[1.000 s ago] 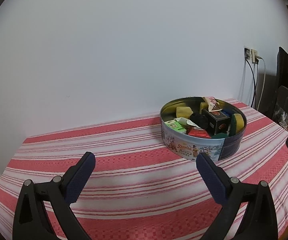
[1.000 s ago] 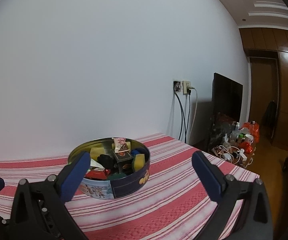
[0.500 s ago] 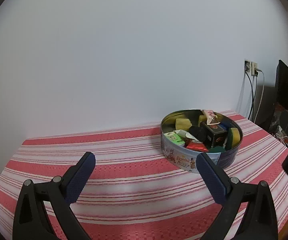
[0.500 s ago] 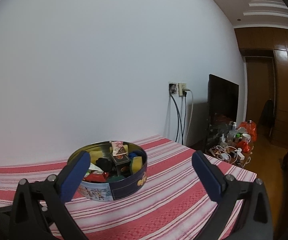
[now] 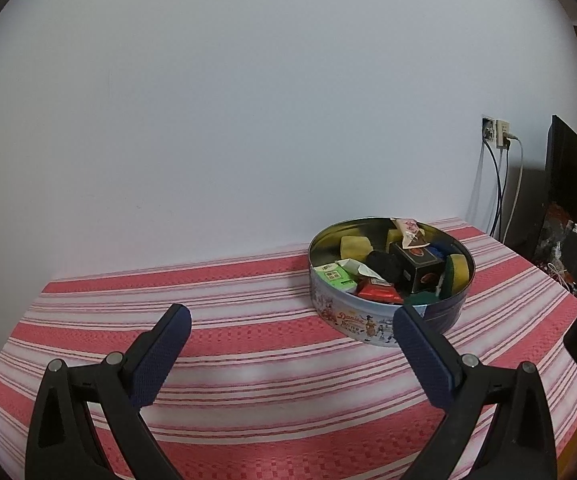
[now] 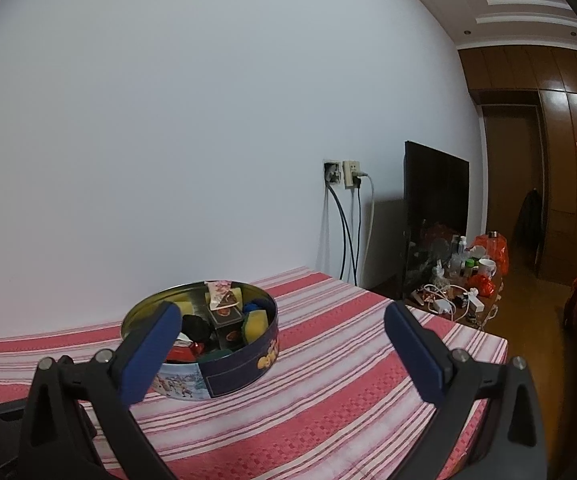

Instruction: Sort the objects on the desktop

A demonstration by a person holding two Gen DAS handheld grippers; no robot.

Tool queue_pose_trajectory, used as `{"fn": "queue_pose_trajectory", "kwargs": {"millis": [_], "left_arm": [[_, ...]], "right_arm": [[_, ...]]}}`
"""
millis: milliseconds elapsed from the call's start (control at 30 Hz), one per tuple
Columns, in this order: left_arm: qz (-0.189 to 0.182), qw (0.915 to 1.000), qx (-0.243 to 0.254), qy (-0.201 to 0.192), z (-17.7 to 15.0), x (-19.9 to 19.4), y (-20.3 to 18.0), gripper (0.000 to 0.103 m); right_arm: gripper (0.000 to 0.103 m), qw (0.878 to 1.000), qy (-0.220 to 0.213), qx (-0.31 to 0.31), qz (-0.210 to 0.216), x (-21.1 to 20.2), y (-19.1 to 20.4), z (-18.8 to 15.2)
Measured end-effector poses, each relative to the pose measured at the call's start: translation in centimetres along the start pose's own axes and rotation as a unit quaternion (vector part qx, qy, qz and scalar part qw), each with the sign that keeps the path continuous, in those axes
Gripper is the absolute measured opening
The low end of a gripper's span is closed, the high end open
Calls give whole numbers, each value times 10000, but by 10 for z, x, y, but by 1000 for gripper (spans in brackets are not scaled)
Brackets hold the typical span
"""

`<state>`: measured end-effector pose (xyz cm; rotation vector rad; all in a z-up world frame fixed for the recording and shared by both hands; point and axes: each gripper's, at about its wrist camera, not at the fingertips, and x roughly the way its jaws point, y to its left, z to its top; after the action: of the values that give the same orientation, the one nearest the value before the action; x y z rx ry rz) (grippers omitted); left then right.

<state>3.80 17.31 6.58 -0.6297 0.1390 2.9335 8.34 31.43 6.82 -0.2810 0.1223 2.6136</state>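
- The left tongs are held level above the tabletop, their two blue-padded fingers spread wide apart with nothing between them
- The right tongs are held the same way, level and above the cloth, jaws spread wide and empty
- A round biscuit tin stands on the red and white striped tabletop, near the wall and toward the right end
- In the left wrist view the tin sits ahead and to the right, just behind the tip of the right-hand finger
- In the right wrist view the tin sits ahead and to the left, partly behind the left-hand finger
- The tin is filled with small things: yellow sponges, a black box, a green carton, a red packet, and a pink wrapper leaning on the box
- To the right of the tabletop, a wall socket with hanging cables, and a dark television
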Motion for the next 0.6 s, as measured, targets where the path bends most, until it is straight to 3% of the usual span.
{"fn": "queue_pose_trajectory", "kwargs": {"millis": [600], "left_arm": [[-38,10000,12,26,1,-3,-15,102]], "right_arm": [[103,9999,-9,134,-11,-3,-23,0]]}}
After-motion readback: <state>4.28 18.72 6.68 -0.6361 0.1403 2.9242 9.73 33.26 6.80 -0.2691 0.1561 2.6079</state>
